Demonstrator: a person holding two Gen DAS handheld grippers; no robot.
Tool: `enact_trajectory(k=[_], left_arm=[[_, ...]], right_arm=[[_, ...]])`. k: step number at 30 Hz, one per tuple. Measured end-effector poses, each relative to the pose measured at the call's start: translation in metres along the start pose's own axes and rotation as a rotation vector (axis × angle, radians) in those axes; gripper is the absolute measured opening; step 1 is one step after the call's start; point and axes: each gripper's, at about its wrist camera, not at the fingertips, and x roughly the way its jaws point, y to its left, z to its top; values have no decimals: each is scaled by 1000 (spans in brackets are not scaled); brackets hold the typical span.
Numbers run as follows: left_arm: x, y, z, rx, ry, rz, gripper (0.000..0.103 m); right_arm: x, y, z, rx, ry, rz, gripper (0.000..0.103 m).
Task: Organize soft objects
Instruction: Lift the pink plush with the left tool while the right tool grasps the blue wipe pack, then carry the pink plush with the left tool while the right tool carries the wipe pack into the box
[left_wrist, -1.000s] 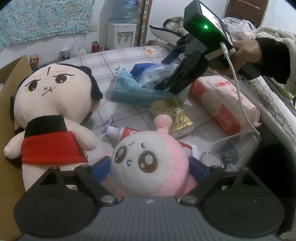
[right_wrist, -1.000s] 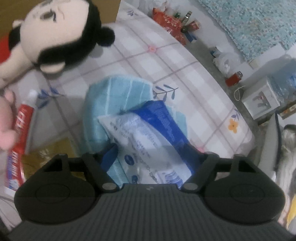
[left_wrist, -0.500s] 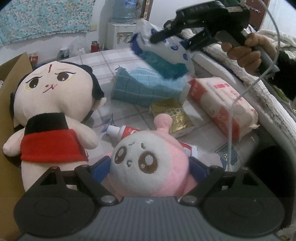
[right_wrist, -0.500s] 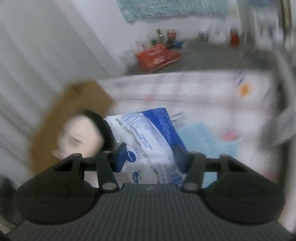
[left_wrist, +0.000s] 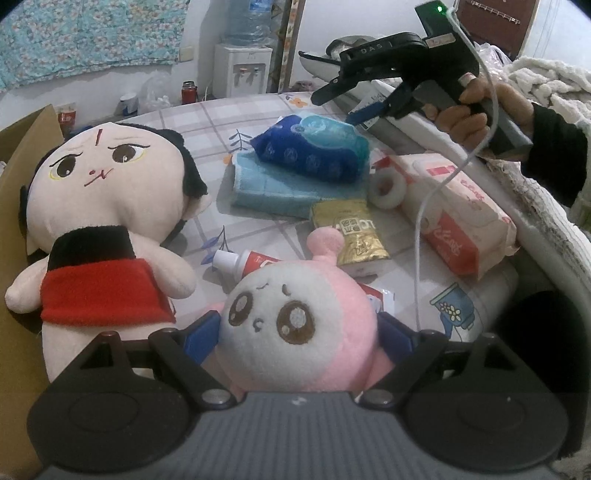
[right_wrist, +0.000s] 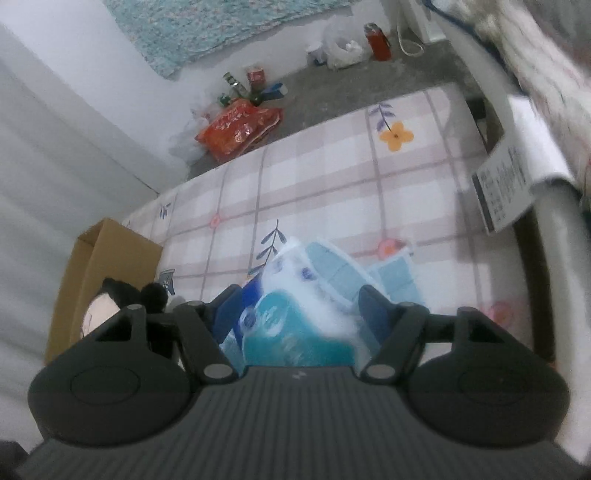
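Note:
My left gripper (left_wrist: 295, 332) is shut on a pink and white round plush (left_wrist: 299, 325) low over the checked tablecloth. A big-headed doll in red and black (left_wrist: 99, 206) lies to its left, against a cardboard box (left_wrist: 22, 147). A blue tissue pack (left_wrist: 314, 147) lies on a folded light-blue towel (left_wrist: 269, 188) at mid table. My right gripper (left_wrist: 334, 103) hovers open just above and right of the pack. In the right wrist view the pack (right_wrist: 295, 325) lies below the open fingers (right_wrist: 229, 306), apart from them, on the towel (right_wrist: 395, 280).
A red-and-white tissue pack (left_wrist: 454, 218), a tape roll (left_wrist: 388, 188), a gold packet (left_wrist: 354, 232) and a toothpaste tube (left_wrist: 251, 262) lie on the table (left_wrist: 207, 122). The cardboard box (right_wrist: 99, 266) stands at the table's left edge. A metal rail (right_wrist: 554, 229) runs along the right.
My right gripper lifted the blue tissue pack, then let it go; it now lies on the towel and the gripper has opened above it. My left gripper holds still.

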Motion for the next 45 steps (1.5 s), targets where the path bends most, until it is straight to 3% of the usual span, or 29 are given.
enact_trajectory(k=[3,6,10,13,16,23,30,36,40,45], left_arm=[[0,-1,-1,4,0,0,90],[0,0,-1,6,0,-3,90],[0,0,0,3,0,-2,90],[0,0,0,5,-5,0,88],[-1,-1,0,17,-18,-1,86],[-22,2,-7,-5,-73,-17,84],[-88,2,-18,-46,-186,-84,84],[-171,23,-26,-116,-308,-83,84],[-224,58,-32,-191,-376,12,84],[-257,106,-34,-263,-395,237,84]], right_arm=[[5,29,-4,-206,9,-74,87],[22,56,-12,-423,61,-155,90],[49,76,-14,-545,185,-175,91],[65,85,-18,-590,225,-214,81],[59,90,-18,-579,194,-244,68],[-4,88,-20,-430,47,-262,65],[-122,111,-50,-301,-147,-186,65],[-184,153,-87,-206,-207,-45,65],[-189,198,-101,-191,-202,124,65],[-152,267,-98,-225,-141,284,65]])
